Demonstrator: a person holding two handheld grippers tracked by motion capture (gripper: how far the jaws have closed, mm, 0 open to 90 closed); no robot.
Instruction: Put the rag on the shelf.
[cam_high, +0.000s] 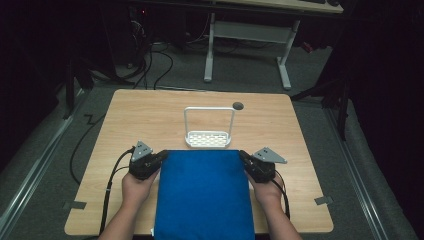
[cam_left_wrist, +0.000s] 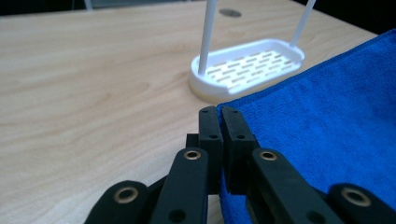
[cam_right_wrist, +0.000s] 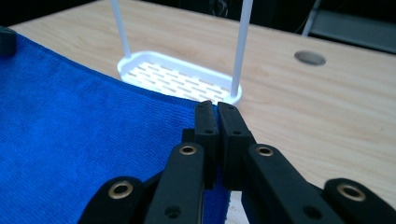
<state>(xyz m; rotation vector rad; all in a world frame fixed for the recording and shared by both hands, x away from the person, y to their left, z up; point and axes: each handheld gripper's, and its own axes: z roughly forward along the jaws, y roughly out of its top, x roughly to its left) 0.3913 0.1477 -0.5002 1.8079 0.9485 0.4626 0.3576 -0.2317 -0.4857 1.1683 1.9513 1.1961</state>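
Cloth (cam_high: 204, 192) spans the gap between both grippers, so the geometry is symmetric: left gripper (cam_high: 161, 156) is clamped on the far left corner, right gripper (cam_high: 243, 155) on the far right corner, and neither hand is nearer than the other. In the left gripper view the jaws sit pressed together with the blue corner (cam_left_wrist: 233, 109) pinched between the tips; the right gripper view shows the same, jaws together on the hem (cam_right_wrist: 205, 105). Long axis of the cloth runs from the grippers back toward the person, with the near end hanging past the near edge of the surface (cam_high: 125, 115). Held edge runs straight across from one gripper to the other and looks taut, no sag visible between them. White rack (cam_high: 208, 136) sits just ahead of that held edge, centred between the grippers, upright hoop handle over a slotted tray; from each gripper it lies forward and inward, close to the corner but I can't tell if cloth and tray touch. My read: whatever comes next, fold or drape, both grippers have to travel together to keep the edge straight, and the rack is the thing to clear or target straight ahead. Cloth itself: saturated blue, microfibre-type nap, stitched hem, lying flat and mostly wrinkle-free, one layer as far as I can tell.
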